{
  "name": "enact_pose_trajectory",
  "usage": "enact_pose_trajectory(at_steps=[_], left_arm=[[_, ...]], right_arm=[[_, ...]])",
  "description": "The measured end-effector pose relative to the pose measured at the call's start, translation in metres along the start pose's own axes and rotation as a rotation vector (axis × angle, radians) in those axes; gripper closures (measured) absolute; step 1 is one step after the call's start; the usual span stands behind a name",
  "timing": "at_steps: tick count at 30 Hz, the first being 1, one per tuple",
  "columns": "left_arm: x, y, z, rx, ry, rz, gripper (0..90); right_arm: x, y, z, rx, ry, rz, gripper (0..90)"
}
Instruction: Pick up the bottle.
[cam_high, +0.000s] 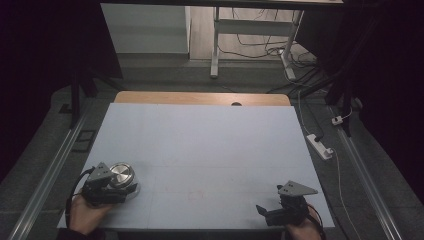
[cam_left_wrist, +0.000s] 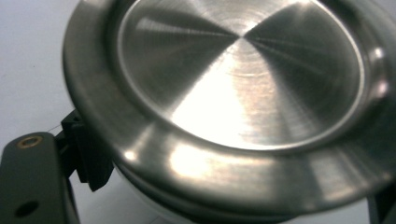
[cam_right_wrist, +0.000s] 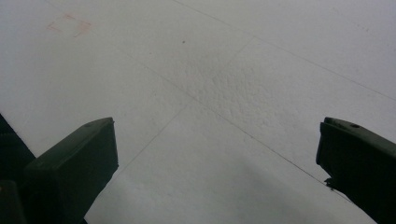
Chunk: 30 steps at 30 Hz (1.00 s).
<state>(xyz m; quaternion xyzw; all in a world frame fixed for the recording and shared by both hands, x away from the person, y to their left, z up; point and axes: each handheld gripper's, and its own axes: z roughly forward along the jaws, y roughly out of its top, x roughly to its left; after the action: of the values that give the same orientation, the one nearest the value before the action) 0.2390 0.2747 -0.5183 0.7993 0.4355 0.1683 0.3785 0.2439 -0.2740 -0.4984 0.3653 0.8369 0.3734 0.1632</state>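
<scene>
Right up against my left camera is a round brushed-steel lid (cam_left_wrist: 243, 79), a shallow metal disc with a raised rim, sitting on a pale, seemingly clear container whose wall barely shows beneath it. My left gripper (cam_high: 111, 192) has its jaws standing on either side of that container: one black jaw presses in at the lower left of the left gripper view, and the other just shows at the lower right corner. They look closed onto the container under the lid. From the high view, the round metal lid (cam_high: 121, 174) sits at the near left corner of the white foam-board tabletop (cam_high: 210, 145), with my left hand (cam_high: 85, 215) behind the gripper at the table's front edge.

My right gripper (cam_high: 272, 212) rests at the near right corner, well apart from the lid, its grey three-cornered plate on top. In the right gripper view its two black jaws stand wide apart, with bare white board (cam_right_wrist: 224, 93) between them and a faint reddish mark (cam_right_wrist: 70, 25) farther off on the surface.

Beyond the table a white power strip (cam_high: 320, 146) lies on the grey floor.
</scene>
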Motion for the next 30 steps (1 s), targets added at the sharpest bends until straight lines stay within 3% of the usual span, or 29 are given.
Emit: enact_pose_trajectory(at_steps=[17,30], left_arm=[[-0.002,0.007,0.0,0.033,0.016,-0.021,14.8],[-0.005,0.023,-0.007,-0.021,-0.011,0.006,14.8]], right_arm=[[0.001,0.0,0.0,-0.001,0.002,-0.009,0.0],[0.0,0.0,-0.001,-0.003,0.003,-0.007,0.0]])
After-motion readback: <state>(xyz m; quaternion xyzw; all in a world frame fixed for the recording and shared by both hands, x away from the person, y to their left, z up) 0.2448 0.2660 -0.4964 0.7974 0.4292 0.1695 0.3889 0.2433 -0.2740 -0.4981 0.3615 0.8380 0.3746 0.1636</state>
